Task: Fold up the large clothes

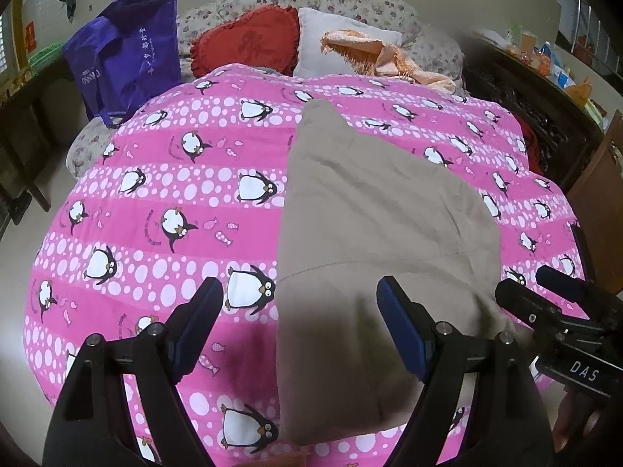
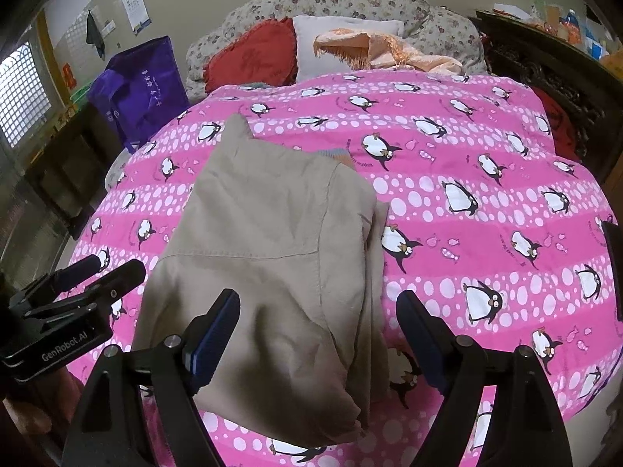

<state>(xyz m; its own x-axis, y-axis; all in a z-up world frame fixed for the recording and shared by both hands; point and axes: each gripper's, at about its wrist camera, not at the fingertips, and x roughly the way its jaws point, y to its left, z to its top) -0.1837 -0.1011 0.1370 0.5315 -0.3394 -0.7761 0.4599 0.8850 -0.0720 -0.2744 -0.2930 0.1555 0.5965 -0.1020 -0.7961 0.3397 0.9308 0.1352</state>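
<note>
At the far left of my view, a dark wooden bench (image 1: 23, 116) stands against the wall beside the bed, and a purple tote bag (image 1: 124, 58) leans upright at the bed's left edge near the head; I cannot tell what is inside it. The bed is covered by a pink quilt (image 1: 163, 194) printed with penguins and white dots. My left tool (image 1: 300, 327) hovers low over the near part of the quilt, its blue-padded fingers spread wide with nothing between them; one finger sits over bare quilt, the other over cloth. That cloth is the beige garment (image 1: 370, 214), folded into a long panel lying flat on the quilt, running from the near edge toward the pillows, slightly right of centre in the left view. My right tool (image 2: 317, 334) hangs over the garment's near right side, also spread wide and gripping nothing, one finger above the fabric and one above the quilt just beside it. At the head of the bed, a red heart-shaped cushion (image 2: 253, 62) touches a white pillow (image 2: 331, 43), with an orange fringed cloth (image 2: 385, 54) draped across the pillow. On the right, a dark carved cabinet (image 2: 545, 62) carries a clutter of small items, too blurred to name.
</note>
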